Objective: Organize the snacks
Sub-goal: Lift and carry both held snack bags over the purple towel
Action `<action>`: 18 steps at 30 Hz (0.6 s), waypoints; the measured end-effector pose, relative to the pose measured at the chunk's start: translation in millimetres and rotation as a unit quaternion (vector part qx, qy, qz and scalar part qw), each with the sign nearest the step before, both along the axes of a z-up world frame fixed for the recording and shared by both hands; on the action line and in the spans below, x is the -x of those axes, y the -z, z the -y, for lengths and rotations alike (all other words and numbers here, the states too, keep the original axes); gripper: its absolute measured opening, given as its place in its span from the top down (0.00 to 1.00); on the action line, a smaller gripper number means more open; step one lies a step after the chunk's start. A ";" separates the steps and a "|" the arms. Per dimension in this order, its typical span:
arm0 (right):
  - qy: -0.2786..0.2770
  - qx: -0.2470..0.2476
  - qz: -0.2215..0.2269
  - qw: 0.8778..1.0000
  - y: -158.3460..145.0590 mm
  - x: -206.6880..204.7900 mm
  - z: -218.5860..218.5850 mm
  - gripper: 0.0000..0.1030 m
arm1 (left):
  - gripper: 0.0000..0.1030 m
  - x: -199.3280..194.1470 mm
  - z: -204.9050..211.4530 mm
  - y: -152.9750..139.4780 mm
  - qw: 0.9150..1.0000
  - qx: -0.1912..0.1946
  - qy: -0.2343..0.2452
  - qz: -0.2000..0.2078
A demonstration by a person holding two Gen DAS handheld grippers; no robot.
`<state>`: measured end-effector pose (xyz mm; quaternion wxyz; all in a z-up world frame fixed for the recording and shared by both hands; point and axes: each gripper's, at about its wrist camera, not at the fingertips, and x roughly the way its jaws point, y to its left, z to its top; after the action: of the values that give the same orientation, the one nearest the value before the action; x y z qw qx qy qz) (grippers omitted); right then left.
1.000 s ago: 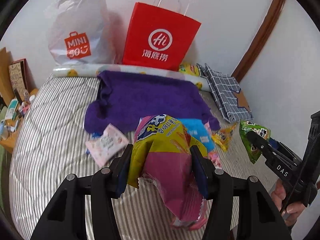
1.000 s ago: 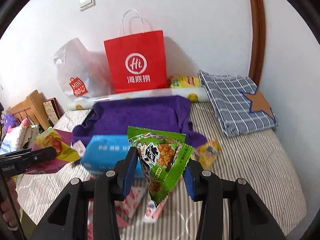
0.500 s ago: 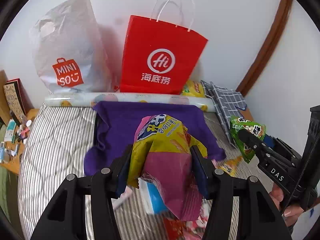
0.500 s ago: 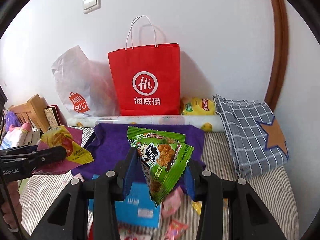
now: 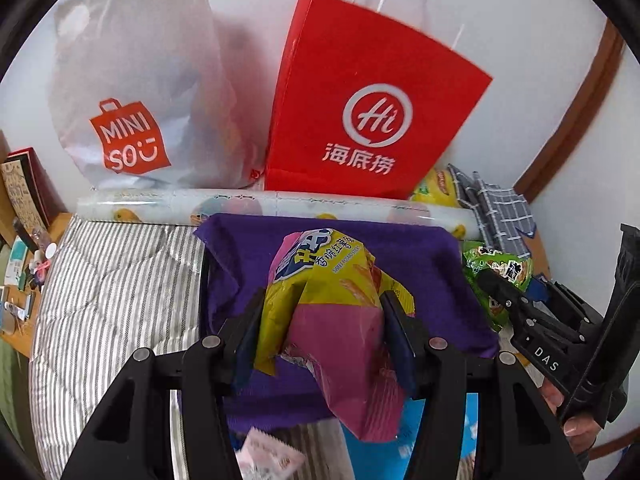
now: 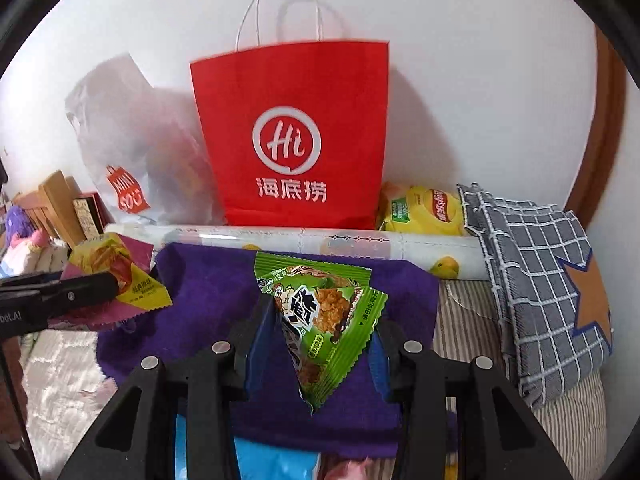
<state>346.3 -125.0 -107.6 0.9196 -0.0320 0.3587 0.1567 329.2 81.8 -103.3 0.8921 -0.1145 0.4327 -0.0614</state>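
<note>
Left gripper (image 5: 322,334): jaws partly closed, pads pressing both sides of a crinkled yellow-and-pink foil snack bag (image 5: 332,312), held above a purple fleece cloth (image 5: 432,280) on a grey-striped quilted bed (image 5: 104,300).

Right gripper (image 6: 316,340): jaws narrowed onto a green triangular snack packet (image 6: 324,316), over the same cloth.

Against the wall: red paper carrier bag with white handles (image 6: 292,132), upright; white plastic shopping bag (image 5: 136,80) beside it, apparently touching. Blue packet (image 6: 276,464) below the cloth edge, print unreadable.

The right hand-held gripper (image 6: 320,340) clamps a green snack packet (image 6: 324,316) before the red paper bag (image 6: 292,132).
</note>
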 end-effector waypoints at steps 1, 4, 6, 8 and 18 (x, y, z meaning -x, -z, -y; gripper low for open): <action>-0.001 0.001 -0.002 1.000 3.1 -2.3 -0.4 0.61 | 0.46 -4.8 0.5 4.5 1.000 -0.002 0.001 -0.003; 0.002 0.003 -0.016 1.000 18.5 -11.8 -0.6 0.61 | 0.46 -17.2 2.3 18.7 1.000 -0.007 0.002 -0.014; 0.004 0.010 -0.026 1.000 27.8 -15.9 0.4 0.61 | 0.46 -23.2 3.2 27.0 1.000 -0.009 0.004 -0.021; 0.011 0.020 -0.030 0.999 33.6 -18.1 3.7 0.61 | 0.46 -28.7 4.6 37.2 0.999 -0.009 0.006 -0.030; 0.029 0.014 -0.058 0.998 49.2 -26.3 17.7 0.61 | 0.46 -35.3 8.0 59.7 0.998 -0.014 0.006 -0.056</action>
<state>372.6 -142.7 -156.8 0.9009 -0.0252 0.4146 0.1260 364.5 73.7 -163.0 0.8676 -0.1023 0.4835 -0.0542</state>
